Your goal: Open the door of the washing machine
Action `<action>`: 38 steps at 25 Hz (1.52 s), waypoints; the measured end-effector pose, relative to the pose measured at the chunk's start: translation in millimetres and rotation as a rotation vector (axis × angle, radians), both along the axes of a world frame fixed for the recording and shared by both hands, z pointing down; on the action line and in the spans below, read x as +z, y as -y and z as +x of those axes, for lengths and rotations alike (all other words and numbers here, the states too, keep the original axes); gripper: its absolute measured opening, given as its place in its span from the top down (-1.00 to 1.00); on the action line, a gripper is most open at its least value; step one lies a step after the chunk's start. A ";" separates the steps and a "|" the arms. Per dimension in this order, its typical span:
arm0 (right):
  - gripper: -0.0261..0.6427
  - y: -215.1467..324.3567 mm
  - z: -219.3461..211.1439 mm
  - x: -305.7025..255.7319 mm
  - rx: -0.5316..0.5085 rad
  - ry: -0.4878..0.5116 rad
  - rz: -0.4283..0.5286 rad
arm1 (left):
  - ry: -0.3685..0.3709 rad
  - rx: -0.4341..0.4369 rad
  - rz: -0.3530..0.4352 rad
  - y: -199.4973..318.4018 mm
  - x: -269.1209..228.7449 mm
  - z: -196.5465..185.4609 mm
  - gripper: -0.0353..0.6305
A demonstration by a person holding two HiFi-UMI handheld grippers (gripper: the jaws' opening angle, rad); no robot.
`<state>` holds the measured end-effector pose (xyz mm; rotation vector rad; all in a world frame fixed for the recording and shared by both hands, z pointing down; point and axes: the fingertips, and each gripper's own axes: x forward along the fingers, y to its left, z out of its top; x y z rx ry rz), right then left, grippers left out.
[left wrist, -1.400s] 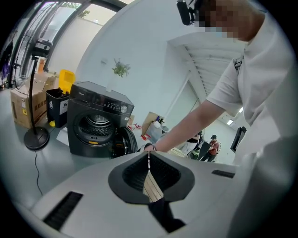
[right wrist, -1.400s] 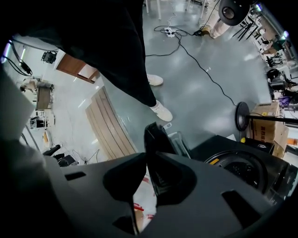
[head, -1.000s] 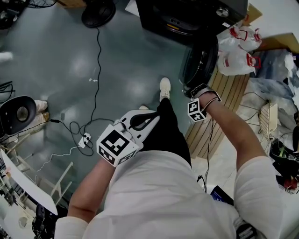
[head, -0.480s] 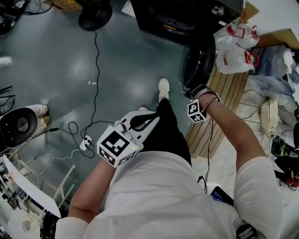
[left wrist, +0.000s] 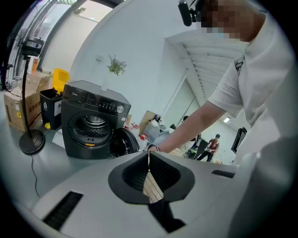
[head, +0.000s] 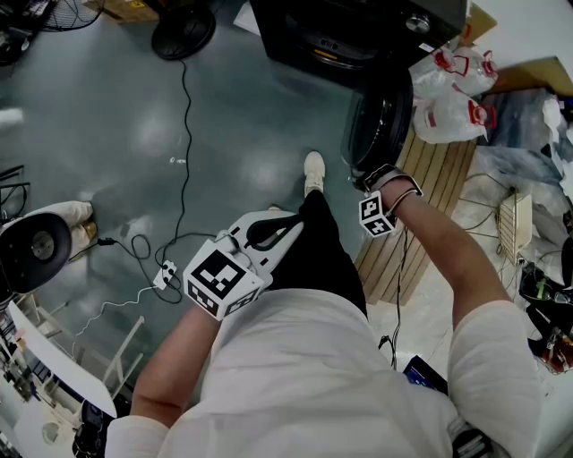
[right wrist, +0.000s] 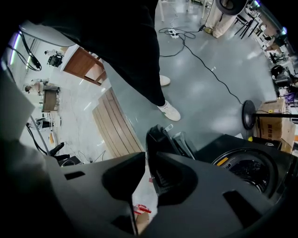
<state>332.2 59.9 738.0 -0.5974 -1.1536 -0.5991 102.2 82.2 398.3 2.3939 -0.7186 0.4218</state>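
Grey floor point(head: 260, 116), trailing cable point(head: 187, 107), black washing machine point(head: 358, 36)

Glossy grey-green floor point(head: 242, 116) with soft patches of reflected light. A black cable point(head: 186, 134) runs across it to a white power strip point(head: 164, 270), with a round black stand base point(head: 183, 25) at the far end. A slatted wooden board point(head: 443, 170) lies flat on the right, and white plastic bags point(head: 452, 103) with red print sit just beyond it. The wall point(left wrist: 149, 51) behind is white, with a small green sprig point(left wrist: 116, 66) on it. Cardboard boxes point(left wrist: 18, 109), a black bin point(left wrist: 49, 108) and a yellow container point(left wrist: 59, 79) stand by the wall. A person point(left wrist: 213, 145) stands far back.
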 end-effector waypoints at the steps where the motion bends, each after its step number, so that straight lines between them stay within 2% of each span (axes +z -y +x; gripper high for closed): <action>1: 0.67 -0.7 -0.5 -0.3 0.009 0.002 -0.004 | -0.001 -0.001 0.000 0.5 -0.3 -0.7 0.84; 12: 0.64 2.4 -19.7 -9.6 0.163 0.096 -0.049 | -0.042 -0.020 -0.011 7.3 -6.1 -8.9 0.84; 18: 0.65 4.1 -35.2 -20.5 0.283 0.177 -0.069 | -0.051 -0.025 -0.004 11.6 -10.0 -12.2 0.84; 21: 0.66 2.0 -44.4 -30.6 0.373 0.233 -0.075 | -0.060 -0.028 -0.006 11.8 -13.3 -13.5 0.84; 24: 0.68 5.3 -56.0 -45.8 0.522 0.314 -0.076 | -0.069 -0.029 0.000 14.7 -18.6 -14.0 0.84; 28: 0.75 14.0 -79.4 -77.2 0.756 0.505 -0.074 | -0.069 -0.029 0.020 18.0 -24.2 -16.6 0.83; 33: 0.81 30.5 -105.6 -141.8 1.103 0.849 -0.070 | -0.058 -0.032 0.036 19.6 -30.2 -23.4 0.83; 38: 0.86 35.5 -126.1 -229.5 1.332 1.202 -0.151 | -0.054 -0.036 0.057 19.8 -41.8 -30.7 0.84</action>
